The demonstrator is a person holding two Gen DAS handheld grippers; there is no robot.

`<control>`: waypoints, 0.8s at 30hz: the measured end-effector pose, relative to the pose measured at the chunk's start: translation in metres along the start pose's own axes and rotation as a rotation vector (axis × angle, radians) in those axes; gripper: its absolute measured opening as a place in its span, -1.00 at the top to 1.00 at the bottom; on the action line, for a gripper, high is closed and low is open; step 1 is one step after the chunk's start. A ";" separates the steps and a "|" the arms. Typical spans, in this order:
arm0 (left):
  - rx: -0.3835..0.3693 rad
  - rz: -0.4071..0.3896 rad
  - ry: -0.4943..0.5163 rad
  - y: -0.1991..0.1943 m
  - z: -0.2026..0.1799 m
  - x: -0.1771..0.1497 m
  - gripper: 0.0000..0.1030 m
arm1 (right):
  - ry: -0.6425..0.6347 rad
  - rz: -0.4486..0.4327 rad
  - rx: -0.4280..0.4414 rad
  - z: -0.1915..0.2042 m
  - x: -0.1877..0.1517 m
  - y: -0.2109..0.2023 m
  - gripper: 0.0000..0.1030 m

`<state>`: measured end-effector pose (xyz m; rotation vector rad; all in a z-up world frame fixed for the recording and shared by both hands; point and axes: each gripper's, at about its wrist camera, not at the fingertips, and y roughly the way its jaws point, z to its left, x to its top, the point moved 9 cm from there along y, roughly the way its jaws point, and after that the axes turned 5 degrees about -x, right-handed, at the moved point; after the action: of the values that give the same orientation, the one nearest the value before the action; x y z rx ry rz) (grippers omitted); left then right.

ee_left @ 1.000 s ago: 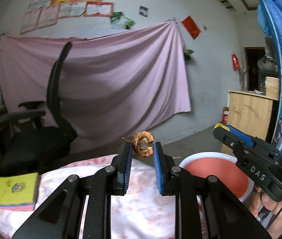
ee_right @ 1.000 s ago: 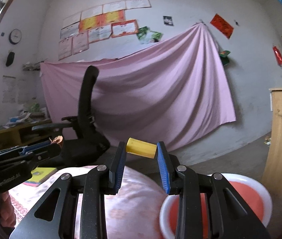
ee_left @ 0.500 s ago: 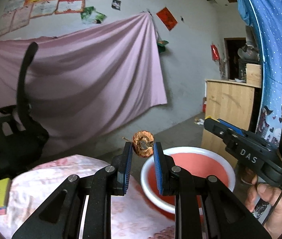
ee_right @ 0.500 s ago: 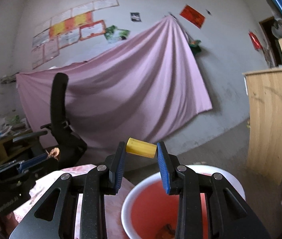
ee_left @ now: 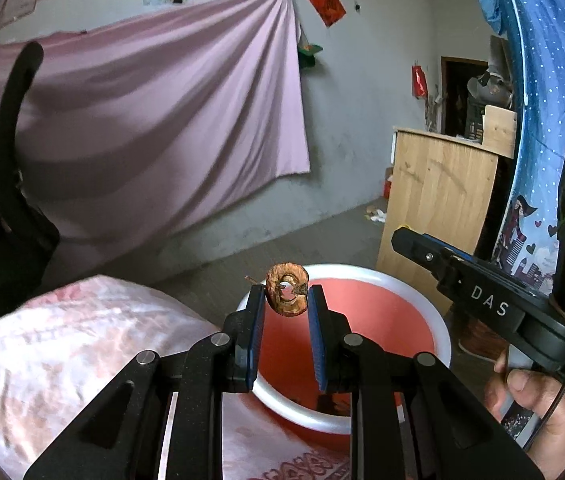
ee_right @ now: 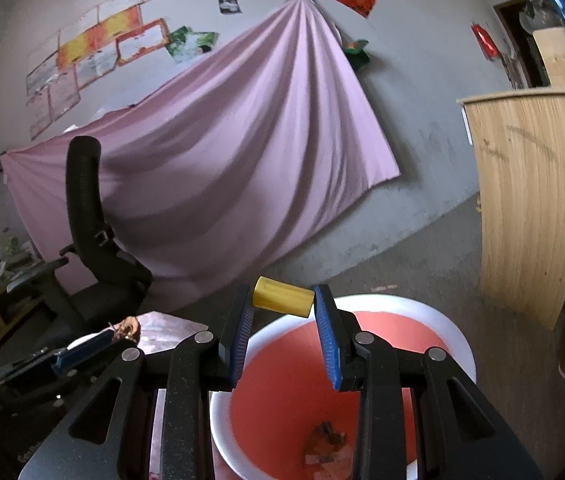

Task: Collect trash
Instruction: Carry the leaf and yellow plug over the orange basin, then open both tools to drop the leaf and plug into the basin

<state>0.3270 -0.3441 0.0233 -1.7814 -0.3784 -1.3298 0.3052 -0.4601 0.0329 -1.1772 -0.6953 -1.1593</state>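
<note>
- While both hands hang over the basin (ee_left: 422, 308), the left tool (ee_left: 284, 300) is closed to a narrow gap on a dried, curled fruit peel (ee_left: 287, 294), nipped at the very tips of its blue pads.
- That peel looks light, stiff and brittle; it is pinched across its flat faces, and a harder squeeze would likely crack it. Its ring stands upright between the pads, the open centre facing the camera, with a thin stem poking out to the left.
- Below it lies the red inside of the white-rimmed basin, set just beside the pink-patterned cloth on the tabletop (ee_left: 82, 332).
- Further right, the right tool (ee_right: 282, 304) is closed a little wider on a short yellow cylinder (ee_right: 282, 301), gripped end to end.
- This cylinder seems rigid and light, perhaps plastic or wax; its smooth ends could slip, though the ribbed pads hold it squarely. Its long axis runs across from pad to pad, dipping slightly to the right.
- Directly under it, the basin (ee_right: 422, 320) holds some brownish scraps (ee_right: 326, 440), too blurred to name.
</note>
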 end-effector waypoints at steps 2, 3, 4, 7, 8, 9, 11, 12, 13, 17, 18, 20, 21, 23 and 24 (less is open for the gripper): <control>-0.013 0.018 -0.024 0.005 -0.001 -0.003 0.65 | 0.005 0.021 -0.006 -0.004 -0.003 0.004 0.42; -0.019 0.025 -0.036 0.007 -0.002 -0.003 0.65 | 0.009 0.034 -0.010 -0.006 -0.004 0.006 0.42; -0.026 0.032 -0.046 0.009 -0.002 -0.003 0.65 | 0.013 0.047 -0.013 -0.008 -0.006 0.008 0.42; -0.045 0.062 -0.075 0.017 -0.004 -0.004 0.65 | 0.023 0.076 -0.018 -0.012 -0.009 0.012 0.42; -0.051 0.070 -0.082 0.019 -0.004 -0.004 0.65 | 0.026 0.082 -0.019 -0.013 -0.009 0.013 0.42; -0.054 0.077 -0.087 0.021 -0.004 -0.004 0.64 | 0.029 0.089 -0.021 -0.015 -0.010 0.014 0.42; -0.056 0.088 -0.092 0.023 -0.004 -0.005 0.63 | 0.033 0.101 -0.027 -0.016 -0.011 0.016 0.42; -0.057 0.093 -0.093 0.024 -0.005 -0.005 0.63 | 0.036 0.106 -0.028 -0.018 -0.011 0.016 0.42; -0.057 0.097 -0.094 0.025 -0.005 -0.005 0.62 | 0.039 0.110 -0.030 -0.019 -0.011 0.017 0.42; -0.060 0.107 -0.102 0.026 -0.004 -0.007 0.56 | 0.047 0.125 -0.036 -0.022 -0.013 0.018 0.32; -0.059 0.107 -0.104 0.027 -0.004 -0.007 0.51 | 0.049 0.125 -0.037 -0.023 -0.012 0.019 0.26; -0.056 0.103 -0.109 0.026 -0.002 -0.006 0.44 | 0.051 0.125 -0.036 -0.023 -0.012 0.018 0.25; -0.055 0.101 -0.112 0.026 -0.001 -0.007 0.42 | 0.050 0.125 -0.037 -0.023 -0.011 0.018 0.25; -0.052 0.098 -0.115 0.026 0.000 -0.007 0.41 | 0.050 0.125 -0.037 -0.023 -0.011 0.018 0.25; -0.049 0.097 -0.118 0.025 0.001 -0.007 0.41 | 0.051 0.125 -0.037 -0.023 -0.011 0.018 0.24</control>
<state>0.3422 -0.3564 0.0055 -1.9004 -0.3214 -1.1792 0.3154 -0.4793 0.0101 -1.2009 -0.5563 -1.0969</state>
